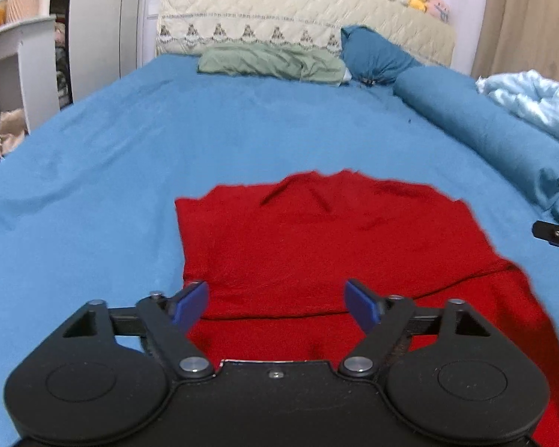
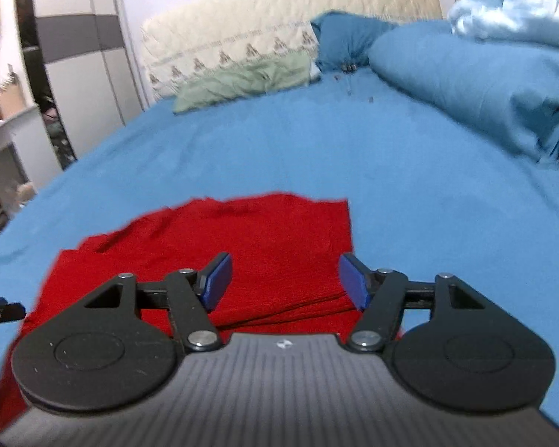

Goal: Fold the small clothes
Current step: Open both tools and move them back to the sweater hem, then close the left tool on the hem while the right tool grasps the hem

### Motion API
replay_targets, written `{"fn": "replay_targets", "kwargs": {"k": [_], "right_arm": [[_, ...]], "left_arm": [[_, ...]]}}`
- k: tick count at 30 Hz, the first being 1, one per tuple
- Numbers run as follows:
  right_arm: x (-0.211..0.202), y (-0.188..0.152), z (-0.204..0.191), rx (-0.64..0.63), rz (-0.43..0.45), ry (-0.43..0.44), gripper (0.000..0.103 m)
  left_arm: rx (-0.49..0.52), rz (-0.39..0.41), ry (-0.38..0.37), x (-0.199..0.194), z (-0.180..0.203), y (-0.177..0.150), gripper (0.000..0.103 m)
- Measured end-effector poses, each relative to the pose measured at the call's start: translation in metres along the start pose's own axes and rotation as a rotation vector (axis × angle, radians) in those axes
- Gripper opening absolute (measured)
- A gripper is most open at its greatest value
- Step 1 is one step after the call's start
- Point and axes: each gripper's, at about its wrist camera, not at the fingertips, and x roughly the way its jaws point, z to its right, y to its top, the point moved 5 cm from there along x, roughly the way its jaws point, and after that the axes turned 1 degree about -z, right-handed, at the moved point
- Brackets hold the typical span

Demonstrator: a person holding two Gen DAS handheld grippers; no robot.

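So the red shirt point(image 1: 328, 246) is lying flat on the bed point(image 1: 167, 141), down toward the foot edge closest to the person, with plenty of blue sheet bare around it. It looks already doubled over: there's a layered edge running across it near the tongs, and in the right wrist view the stacked layers show as thin lines at its near right corner. Probably that's why it sits so square and tidy, someone wants clean edges before the next fold.

The left tongs point(image 1: 277, 301) hover over the near left part of the shirt, spread wide, nothing between the blue pads. The right tongs point(image 2: 285, 279) are the same, spread apart over the near right corner and gripping nothing. Both seem lined up one per side so each can grab a corner and fold evenly, but that's a guess.

The pillows point(image 1: 272, 61) and bunched blanket point(image 1: 529, 97) stay up by the head edge and right side, well apart from the shirt.
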Motion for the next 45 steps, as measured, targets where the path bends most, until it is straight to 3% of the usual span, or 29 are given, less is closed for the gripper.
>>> {"fn": "replay_targets", "kwargs": {"k": [2, 4, 9, 13, 20, 23, 25, 27, 32, 38, 41, 45], "right_arm": [[-0.040, 0.012, -0.002, -0.049, 0.029, 0.003, 0.089], [-0.082, 0.022, -0.003, -0.113, 0.054, -0.025, 0.103], [-0.172, 0.030, 0.000, -0.180, 0.057, -0.013, 0.103], [-0.227, 0.003, 0.009, -0.175, -0.035, 0.030, 0.103], [-0.247, -0.089, 0.024, -0.144, -0.245, -0.012, 0.103], [-0.244, -0.132, 0.030, -0.138, -0.318, -0.042, 0.103], [-0.240, -0.153, 0.035, -0.127, -0.335, -0.065, 0.102], [-0.236, -0.168, 0.038, -0.097, -0.348, -0.068, 0.093], [-0.227, -0.191, 0.041, -0.069, -0.358, -0.070, 0.086], [-0.215, -0.202, 0.041, -0.047, -0.384, -0.071, 0.074], [-0.211, -0.206, 0.041, -0.048, -0.391, -0.075, 0.069], [-0.206, -0.205, 0.043, -0.041, -0.391, -0.066, 0.054]], "left_arm": [[0.012, 0.017, 0.011, -0.034, 0.008, 0.004, 0.092], [0.028, 0.027, 0.022, -0.069, 0.016, 0.006, 0.100], [0.020, 0.020, 0.046, -0.151, 0.023, -0.003, 0.103], [0.004, -0.011, 0.083, -0.190, 0.025, -0.033, 0.103], [-0.116, -0.110, 0.042, -0.187, 0.016, -0.115, 0.103], [-0.104, -0.135, 0.070, -0.179, 0.015, -0.150, 0.103], [-0.074, -0.165, 0.103, -0.169, 0.014, -0.166, 0.103], [-0.060, -0.199, 0.129, -0.160, 0.014, -0.183, 0.103], [-0.161, -0.297, 0.067, -0.142, 0.003, -0.209, 0.102], [-0.112, -0.293, 0.087, -0.138, 0.003, -0.214, 0.086], [-0.105, -0.275, 0.097, -0.142, 0.005, -0.217, 0.073], [-0.092, -0.259, 0.100, -0.147, 0.011, -0.216, 0.046]]}}
